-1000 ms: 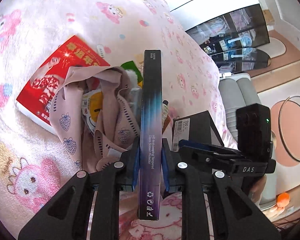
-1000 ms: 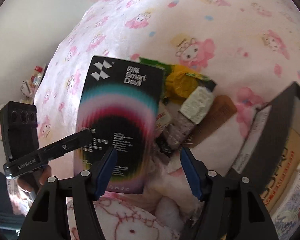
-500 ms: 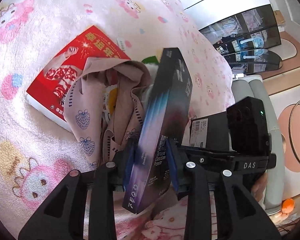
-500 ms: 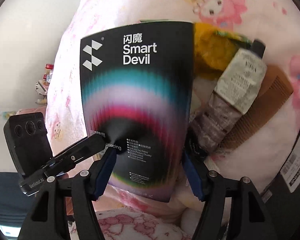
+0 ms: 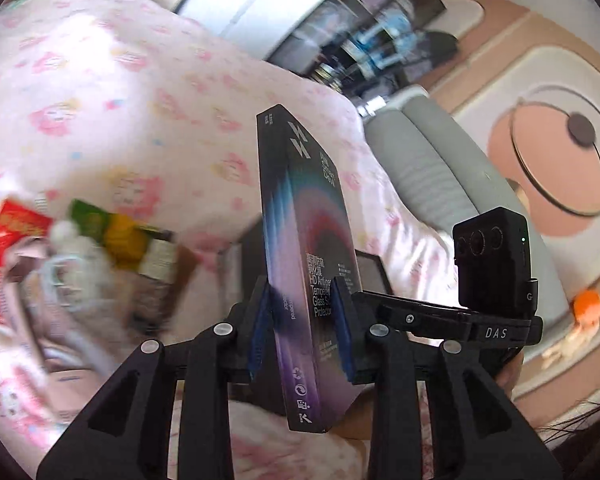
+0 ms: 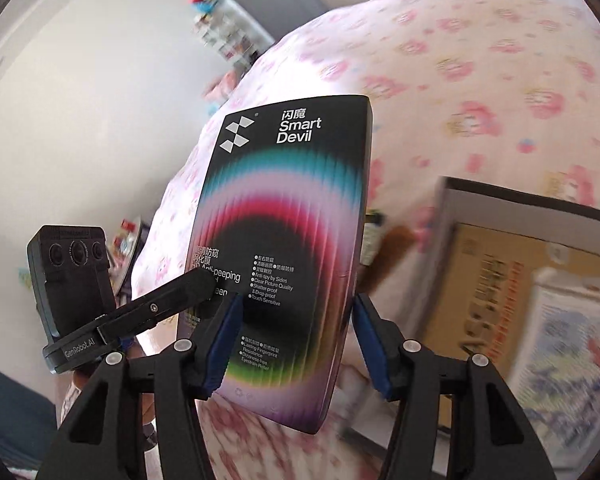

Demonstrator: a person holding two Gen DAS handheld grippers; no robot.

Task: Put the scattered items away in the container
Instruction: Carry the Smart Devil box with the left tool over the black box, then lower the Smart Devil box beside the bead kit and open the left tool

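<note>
My left gripper (image 5: 302, 320) is shut on a flat black screen-protector box (image 5: 300, 240) with a rainbow arc, held upright and lifted off the bed. The same box (image 6: 284, 240) fills the right wrist view, face on, between the wide-open blue pads of my right gripper (image 6: 296, 344); whether those pads touch it I cannot tell. The left gripper's finger (image 6: 168, 300) clamps its left edge there. The open black container (image 6: 500, 280) with a cardboard floor and a booklet inside lies at the right. It shows behind the box in the left wrist view (image 5: 372, 272).
A blurred heap lies on the pink blanket (image 5: 140, 100) at the left: a red packet (image 5: 8, 248), beige cloth (image 5: 60, 312), green and yellow packets (image 5: 108, 228), a tube (image 5: 158, 256), a brown comb (image 6: 388, 248). A grey headboard (image 5: 440, 176) is to the right.
The left gripper has lifted and swung the box right, away from the heap and toward the container. The heap has slid to the left edge. Both views are motion-blurred.
</note>
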